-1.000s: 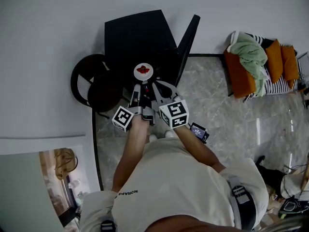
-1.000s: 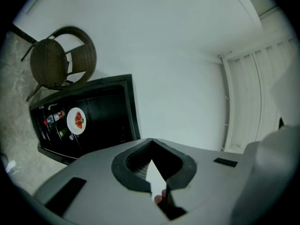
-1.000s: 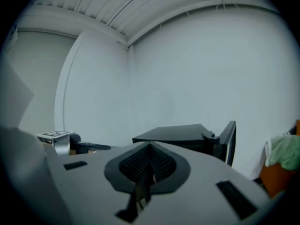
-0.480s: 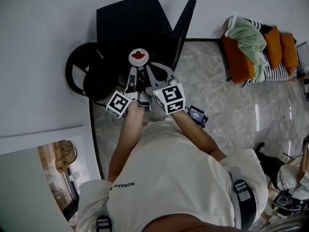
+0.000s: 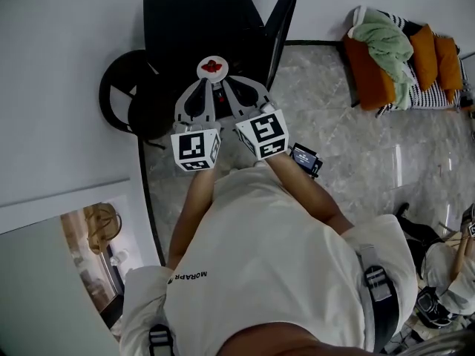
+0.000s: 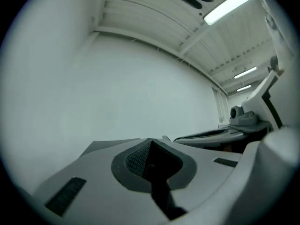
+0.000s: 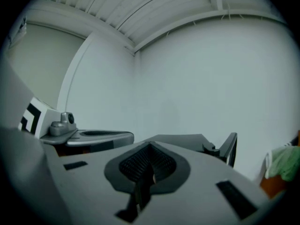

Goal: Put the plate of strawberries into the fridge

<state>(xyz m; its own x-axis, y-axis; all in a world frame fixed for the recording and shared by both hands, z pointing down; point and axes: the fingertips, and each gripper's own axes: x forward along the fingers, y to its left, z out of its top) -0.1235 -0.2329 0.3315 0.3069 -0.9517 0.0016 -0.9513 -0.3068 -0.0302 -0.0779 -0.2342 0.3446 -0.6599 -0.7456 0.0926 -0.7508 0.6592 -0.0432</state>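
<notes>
A small white plate of strawberries (image 5: pixel 212 67) shows in the head view against the dark front of a black fridge (image 5: pixel 193 13), whose door (image 5: pixel 284 28) stands open to the right. My left gripper (image 5: pixel 208 84) and right gripper (image 5: pixel 225 84) lie flat and side by side, their tips meeting just short of the plate. In both gripper views the pads are pressed together with nothing between them. The jaws' own bodies hide the plate there, so I cannot tell whether it touches either gripper. The fridge top (image 7: pixel 180 138) lies just beyond the right jaws.
A round black object (image 5: pixel 122 106) stands left of the fridge against the white wall. An orange sofa with a green cloth (image 5: pixel 386 58) is at the far right across the marble floor (image 5: pixel 356 162). A doorway or mirror (image 5: pixel 96 251) is at the lower left.
The left gripper has rolled from standing on edge to lying flat and has risen. The right gripper and the plate have kept their places by the fridge.
</notes>
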